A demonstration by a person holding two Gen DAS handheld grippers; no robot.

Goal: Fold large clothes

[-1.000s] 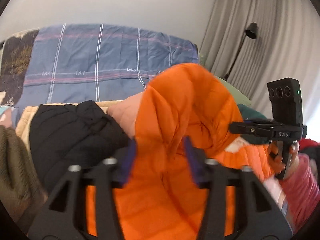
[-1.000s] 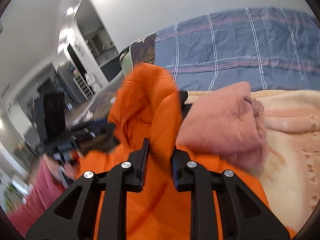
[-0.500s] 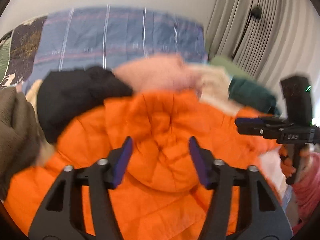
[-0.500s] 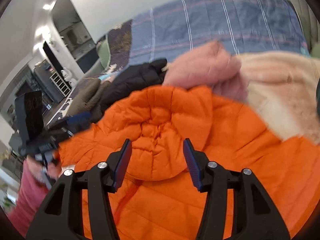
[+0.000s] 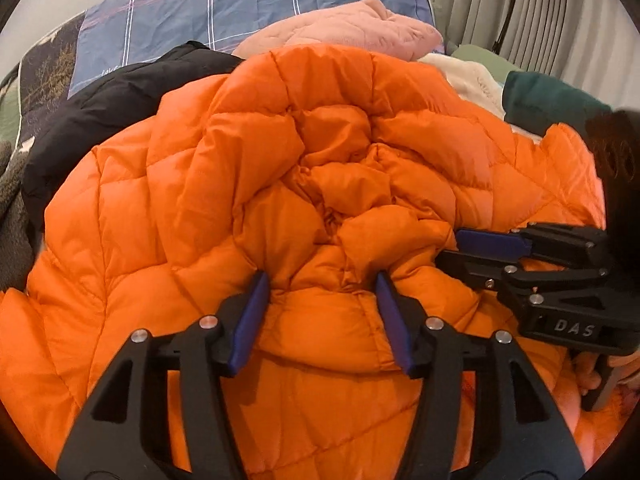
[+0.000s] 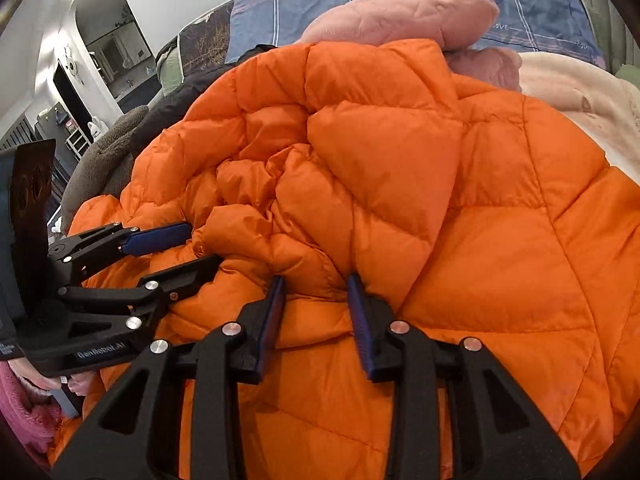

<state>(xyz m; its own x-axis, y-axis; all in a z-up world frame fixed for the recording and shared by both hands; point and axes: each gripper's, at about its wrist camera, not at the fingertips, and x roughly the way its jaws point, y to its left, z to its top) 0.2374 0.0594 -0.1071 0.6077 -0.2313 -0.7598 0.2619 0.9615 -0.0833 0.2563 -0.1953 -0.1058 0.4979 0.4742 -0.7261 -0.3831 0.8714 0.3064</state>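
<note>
Two hand-held grippers work on one orange puffer jacket [image 5: 180, 208], which lies spread and rumpled on top of a heap of clothes on a bed, its quilted hood gathered in a knot of folds at the middle.

The left gripper [image 5: 320, 280] points down into the near edge of that hood. Its jaws have just been opening a little, but a fat roll of orange fabric fills the gap, and both blue pads bear on it, so it has the jacket in its grasp. The right gripper [image 6: 316, 284] is just beside it on the same edge. Its jaws have just been closing and stand narrower, pinching a fold of the jacket between them. From each wrist view the other gripper comes in from the side, its tips against the orange folds.

Around the jacket I count five other soft things. One pink garment [image 5: 340, 28] lies behind it, touching its far edge. One black coat [image 5: 100, 96] sits to the left. One grey-brown fleece [image 6: 108, 152] lies beyond the black coat. One cream blanket [image 6: 580, 92] is to the right. One dark green garment [image 5: 548, 100] lies further right. One blue checked cover [image 5: 180, 12] stretches across the back. One pink sleeve [image 6: 24, 412] shows below the left gripper's handle.
</note>
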